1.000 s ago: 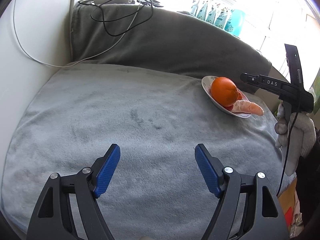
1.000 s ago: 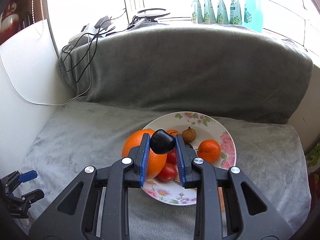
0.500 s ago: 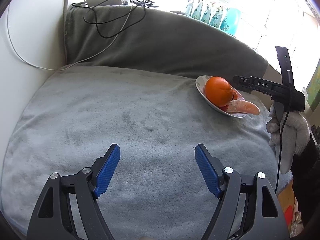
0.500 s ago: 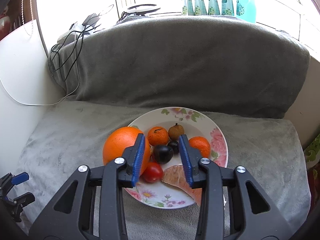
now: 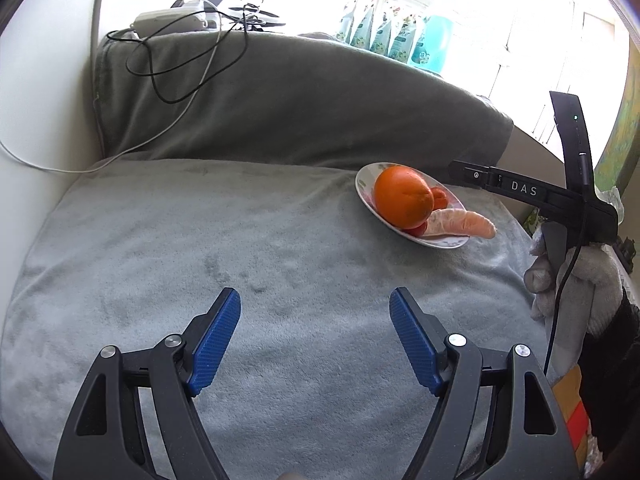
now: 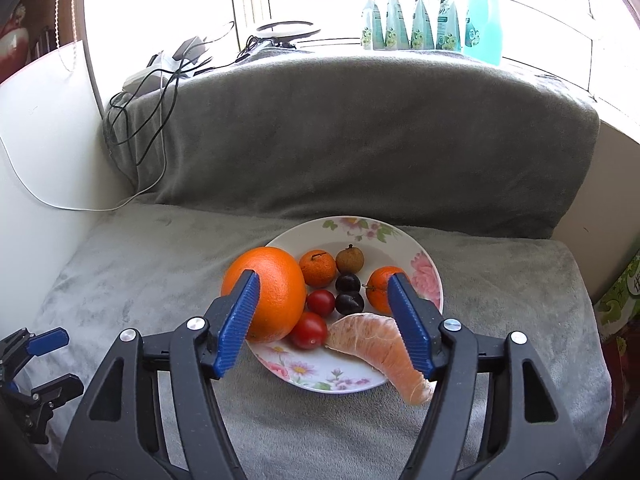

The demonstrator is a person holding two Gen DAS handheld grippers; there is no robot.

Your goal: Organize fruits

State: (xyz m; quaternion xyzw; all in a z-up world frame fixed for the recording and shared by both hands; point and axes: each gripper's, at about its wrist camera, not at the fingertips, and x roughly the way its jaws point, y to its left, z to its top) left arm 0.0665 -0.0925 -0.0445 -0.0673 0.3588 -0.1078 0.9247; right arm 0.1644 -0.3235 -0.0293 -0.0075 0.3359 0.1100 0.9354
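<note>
A flowered plate [image 6: 400, 236] on the grey blanket holds a big orange [image 6: 268, 292], two small tangerines [image 6: 318, 268], a brown longan [image 6: 349, 259], two cherry tomatoes [image 6: 309, 330], two dark plums [image 6: 349, 302] and a peeled citrus segment [image 6: 376, 340]. My right gripper [image 6: 323, 280] hovers just over the plate's near side. Its jaws are opening, and the pads touch no fruit. My left gripper [image 5: 314, 294] stands open over bare blanket, far left of the plate [image 5: 370, 200]. It also shows at the lower left of the right wrist view as the left gripper [image 6: 40, 360].
A grey-covered backrest [image 6: 360, 140] rises behind the plate, with cables [image 6: 136, 120] draped over its left end. A white wall panel [image 6: 40, 140] stands to the left. Bottles [image 6: 416, 20] line the windowsill. A gloved hand [image 5: 572, 280] holds the right gripper's handle.
The right gripper let go of the dark plum, which now lies on the plate, and its jaws spread wide. The left gripper shifted a little and stayed open.
</note>
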